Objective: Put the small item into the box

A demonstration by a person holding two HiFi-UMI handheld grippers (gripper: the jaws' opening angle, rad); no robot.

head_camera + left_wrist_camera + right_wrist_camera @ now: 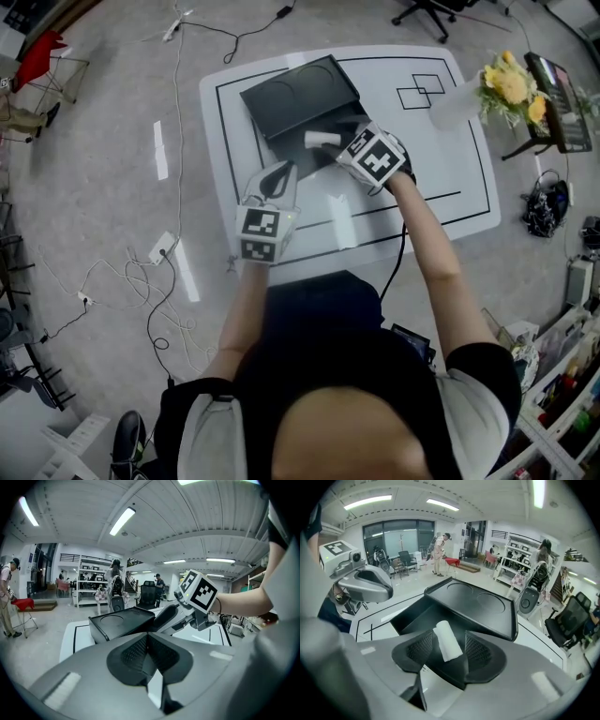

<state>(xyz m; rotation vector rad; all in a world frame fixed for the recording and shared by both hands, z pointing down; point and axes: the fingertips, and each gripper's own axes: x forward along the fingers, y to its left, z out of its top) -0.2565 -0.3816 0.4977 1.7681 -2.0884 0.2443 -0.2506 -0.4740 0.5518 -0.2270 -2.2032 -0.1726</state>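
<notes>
A black box [298,94] stands at the back of the white table [450,187], its lid [478,604] tilted up behind the open tray [415,616]. The small item, a white roll [447,641], is over the tray's near part between my right gripper's [323,142] pads. A gap shows on each side of it, so the jaws stand open around it. I cannot tell whether it rests on the tray floor. My left gripper [277,173] hovers over the table in front of the box, shut and empty, and its view takes in the box [122,623] and the right gripper [164,618].
A black rectangle outline is drawn on the table top. Yellow flowers [511,84] stand on a side stand to the right, with a black bag [544,206] below. Cables [141,272] lie on the floor to the left. People stand far off in the room.
</notes>
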